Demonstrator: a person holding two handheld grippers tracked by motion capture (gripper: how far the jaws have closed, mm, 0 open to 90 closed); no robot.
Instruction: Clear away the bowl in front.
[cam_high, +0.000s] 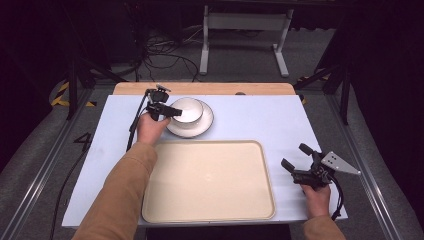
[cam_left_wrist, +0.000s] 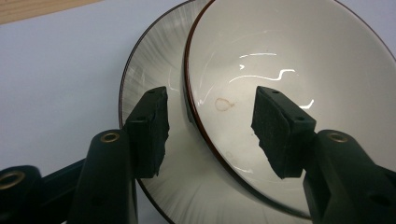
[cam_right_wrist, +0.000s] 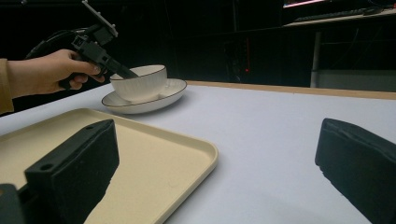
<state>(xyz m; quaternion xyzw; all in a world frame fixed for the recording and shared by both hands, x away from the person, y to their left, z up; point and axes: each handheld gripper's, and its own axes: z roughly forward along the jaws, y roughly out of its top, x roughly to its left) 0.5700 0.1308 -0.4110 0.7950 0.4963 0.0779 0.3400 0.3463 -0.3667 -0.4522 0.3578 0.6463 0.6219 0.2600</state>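
A white bowl (cam_high: 189, 110) with a dark rim stands on a white plate (cam_high: 206, 125) at the far left-middle of the table. My left gripper (cam_high: 176, 112) reaches over the bowl's near-left rim. In the left gripper view the bowl (cam_left_wrist: 289, 56) has its rim between the jaws: one pad (cam_left_wrist: 152, 130) sits outside over the plate (cam_left_wrist: 149, 70), the other pad (cam_left_wrist: 280, 130) inside the bowl, with gaps on both sides. My right gripper (cam_high: 295, 156) rests open on the table at the right, nothing between its jaws. In the right gripper view the bowl (cam_right_wrist: 142, 84) stands upright on the plate (cam_right_wrist: 173, 88).
A large cream tray (cam_high: 210, 180) lies empty at the near middle of the pale blue table top (cam_high: 260, 120), its corner (cam_right_wrist: 205, 154) just left of my right gripper. A wooden strip (cam_high: 200, 88) runs along the far edge. Cables and a stand sit on the floor beyond.
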